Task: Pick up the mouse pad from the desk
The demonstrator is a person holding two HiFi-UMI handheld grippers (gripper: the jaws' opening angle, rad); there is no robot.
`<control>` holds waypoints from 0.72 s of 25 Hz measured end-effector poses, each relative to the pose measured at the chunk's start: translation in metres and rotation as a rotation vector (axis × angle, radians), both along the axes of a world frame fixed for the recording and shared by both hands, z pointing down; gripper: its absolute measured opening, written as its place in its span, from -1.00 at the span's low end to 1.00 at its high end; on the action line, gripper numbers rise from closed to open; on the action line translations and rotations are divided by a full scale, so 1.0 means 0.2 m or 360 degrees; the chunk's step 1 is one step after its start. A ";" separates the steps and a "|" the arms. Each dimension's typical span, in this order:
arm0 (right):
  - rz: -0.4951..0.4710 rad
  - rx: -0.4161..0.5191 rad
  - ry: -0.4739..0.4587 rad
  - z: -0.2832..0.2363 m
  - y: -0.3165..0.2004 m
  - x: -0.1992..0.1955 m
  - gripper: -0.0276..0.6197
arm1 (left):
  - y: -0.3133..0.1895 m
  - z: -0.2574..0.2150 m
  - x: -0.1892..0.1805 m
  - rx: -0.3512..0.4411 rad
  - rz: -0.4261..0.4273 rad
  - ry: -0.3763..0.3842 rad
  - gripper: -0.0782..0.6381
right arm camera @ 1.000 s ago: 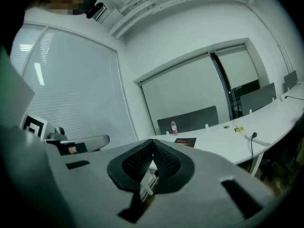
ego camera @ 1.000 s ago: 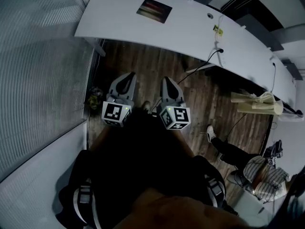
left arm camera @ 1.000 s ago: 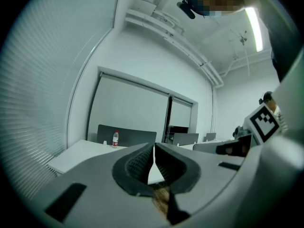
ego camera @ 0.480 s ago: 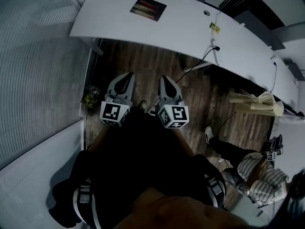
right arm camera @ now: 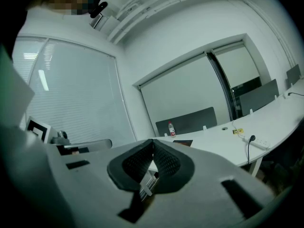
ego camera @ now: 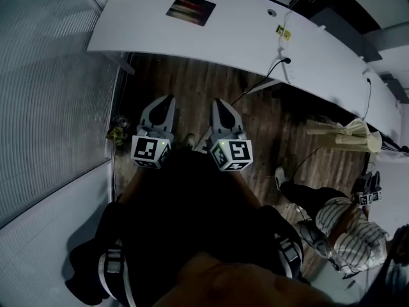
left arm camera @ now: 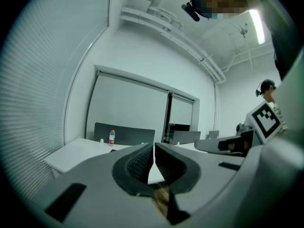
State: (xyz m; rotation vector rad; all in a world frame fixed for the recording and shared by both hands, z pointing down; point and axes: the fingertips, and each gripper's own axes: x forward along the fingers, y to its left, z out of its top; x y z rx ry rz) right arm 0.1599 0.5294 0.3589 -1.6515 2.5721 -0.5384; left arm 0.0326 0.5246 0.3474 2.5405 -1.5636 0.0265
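Observation:
A dark square mouse pad (ego camera: pixel 190 9) with a reddish streak lies on the white desk (ego camera: pixel 243 37) at the top of the head view; in the right gripper view the mouse pad (right arm camera: pixel 183 143) shows as a dark strip on the desk. My left gripper (ego camera: pixel 162 102) and right gripper (ego camera: pixel 220 105) are held side by side over the wooden floor, well short of the desk. Both are shut with nothing between the pads. The left gripper (left arm camera: pixel 154 148) and the right gripper (right arm camera: pixel 152 144) point roughly level toward the desk.
A plastic bottle (left arm camera: pixel 111 137) stands near the desk's far edge, by the pad. A cable and power strip (ego camera: pixel 285 69) hang off the desk's front. Blinds (ego camera: pixel 45 82) fill the left side. A person in a striped top (ego camera: pixel 351 235) crouches at lower right. Dark chairs stand behind the desk.
Both grippers have moved forward toward the desk, side by side. The desk and mouse pad sit higher in the head view. The person at lower right has shifted a little.

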 end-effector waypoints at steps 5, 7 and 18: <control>0.0020 -0.0015 0.0014 0.04 -0.07 -0.01 -0.91 | -0.10 0.01 -0.01 0.0011 0.0019 0.0022 -0.76; 0.0034 -0.0021 0.0020 0.04 -0.13 -0.03 -0.91 | -0.17 0.02 -0.03 0.0010 0.0024 0.0034 -0.76; 0.0074 -0.0021 0.0070 0.06 -0.60 -0.23 -0.91 | -0.66 0.09 -0.22 -0.0012 0.0085 0.0073 -0.76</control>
